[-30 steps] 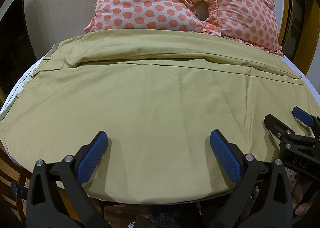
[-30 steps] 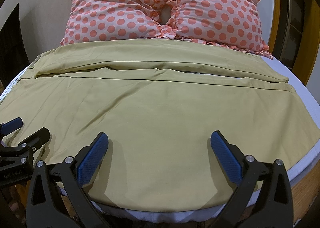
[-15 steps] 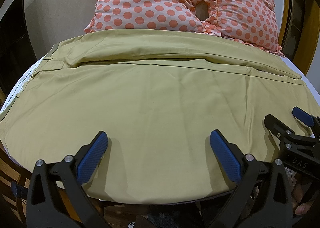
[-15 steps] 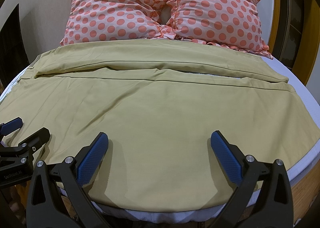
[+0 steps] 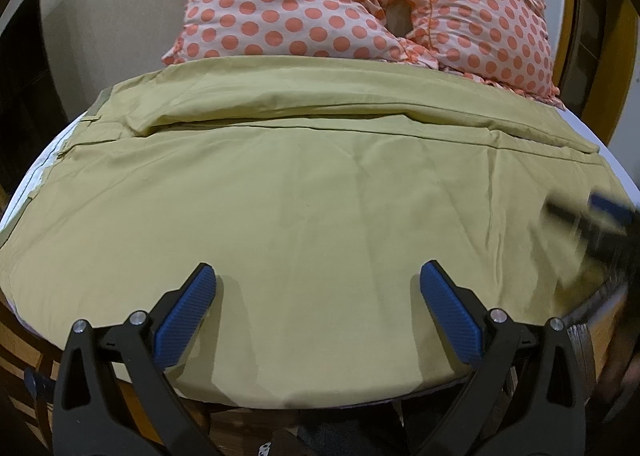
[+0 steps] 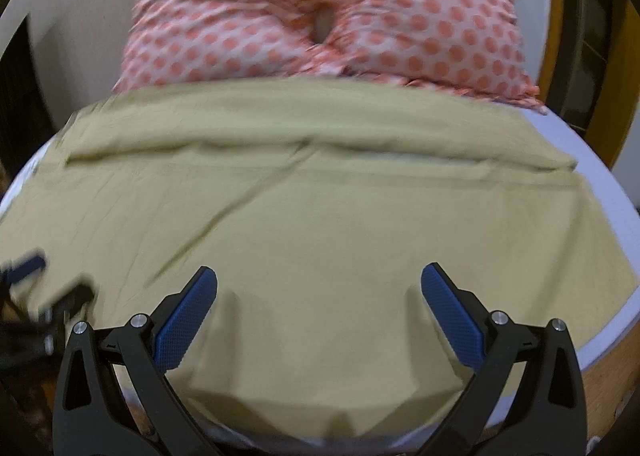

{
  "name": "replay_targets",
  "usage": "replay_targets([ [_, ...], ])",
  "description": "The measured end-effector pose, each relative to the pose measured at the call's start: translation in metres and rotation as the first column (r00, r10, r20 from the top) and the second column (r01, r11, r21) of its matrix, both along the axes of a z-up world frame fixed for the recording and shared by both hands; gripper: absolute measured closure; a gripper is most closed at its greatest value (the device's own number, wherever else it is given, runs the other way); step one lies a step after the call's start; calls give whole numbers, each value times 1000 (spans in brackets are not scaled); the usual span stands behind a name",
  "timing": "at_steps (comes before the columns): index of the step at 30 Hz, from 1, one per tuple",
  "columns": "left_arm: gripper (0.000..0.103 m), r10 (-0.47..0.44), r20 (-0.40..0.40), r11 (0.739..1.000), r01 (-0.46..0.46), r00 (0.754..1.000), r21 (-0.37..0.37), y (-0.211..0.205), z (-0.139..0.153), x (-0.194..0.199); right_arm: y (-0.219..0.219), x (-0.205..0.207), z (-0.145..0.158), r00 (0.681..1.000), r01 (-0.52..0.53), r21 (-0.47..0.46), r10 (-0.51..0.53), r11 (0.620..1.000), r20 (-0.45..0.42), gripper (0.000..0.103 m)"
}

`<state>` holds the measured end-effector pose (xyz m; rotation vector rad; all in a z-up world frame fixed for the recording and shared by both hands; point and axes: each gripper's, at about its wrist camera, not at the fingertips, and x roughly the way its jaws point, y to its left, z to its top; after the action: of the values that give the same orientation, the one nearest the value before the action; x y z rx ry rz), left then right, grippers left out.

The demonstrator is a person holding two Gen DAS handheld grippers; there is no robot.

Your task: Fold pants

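Observation:
Khaki pants (image 5: 320, 192) lie spread flat across the bed, both legs side by side, one long edge hanging over the near bed edge. They also fill the right wrist view (image 6: 312, 216). My left gripper (image 5: 318, 312) is open and empty, just above the near part of the fabric. My right gripper (image 6: 318, 312) is open and empty over the same near edge, further right. The right gripper shows blurred at the right of the left wrist view (image 5: 600, 224). The left gripper shows blurred at the left of the right wrist view (image 6: 36, 296).
Two pink pillows with orange dots (image 5: 360, 4) lie at the head of the bed behind the pants, also in the right wrist view (image 6: 328, 16). White sheet (image 6: 592, 160) shows at the right. A wooden bed frame (image 6: 608, 380) runs along the near edge.
Both grippers have moved forward over the pants, still open. The right wrist view is now blurred by motion and each gripper looks smeared in the other's view.

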<state>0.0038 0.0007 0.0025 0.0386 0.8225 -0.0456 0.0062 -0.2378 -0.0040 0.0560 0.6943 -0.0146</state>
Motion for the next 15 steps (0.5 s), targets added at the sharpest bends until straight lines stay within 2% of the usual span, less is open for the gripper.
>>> replay_targets([
  [3, 2, 6, -3, 1000, -6, 1000, 1, 7, 5, 3, -56, 41, 42, 991, 134, 46, -133, 990, -25, 1],
  [6, 2, 9, 31, 1000, -9, 999, -8, 9, 12, 5, -103, 91, 65, 963, 261, 74, -255, 962, -83, 1],
  [7, 2, 7, 40, 1000, -7, 999, -10, 8, 15, 6, -123, 119, 70, 942, 326, 79, -316, 942, -114, 2],
  [9, 2, -4, 66, 1000, 5, 998, -13, 8, 22, 7, -153, 154, 71, 900, 420, 84, -403, 904, -168, 11],
  [10, 2, -11, 84, 1000, 12, 996, -8, 7, 25, 8, -173, 176, 66, 874, 469, 117, -440, 876, -208, 17],
  [12, 2, -21, 109, 1000, 21, 994, 0, 6, 31, 9, -201, 210, 58, 821, 552, 156, -500, 819, -274, 20],
  [14, 2, -33, 132, 999, 32, 991, 9, 5, 36, 12, -217, 236, 49, 779, 611, 178, -545, 771, -310, 29],
  [15, 2, -37, 141, 999, 36, 989, 12, 5, 38, 13, -222, 248, 46, 763, 629, 176, -560, 757, -321, 30],
])
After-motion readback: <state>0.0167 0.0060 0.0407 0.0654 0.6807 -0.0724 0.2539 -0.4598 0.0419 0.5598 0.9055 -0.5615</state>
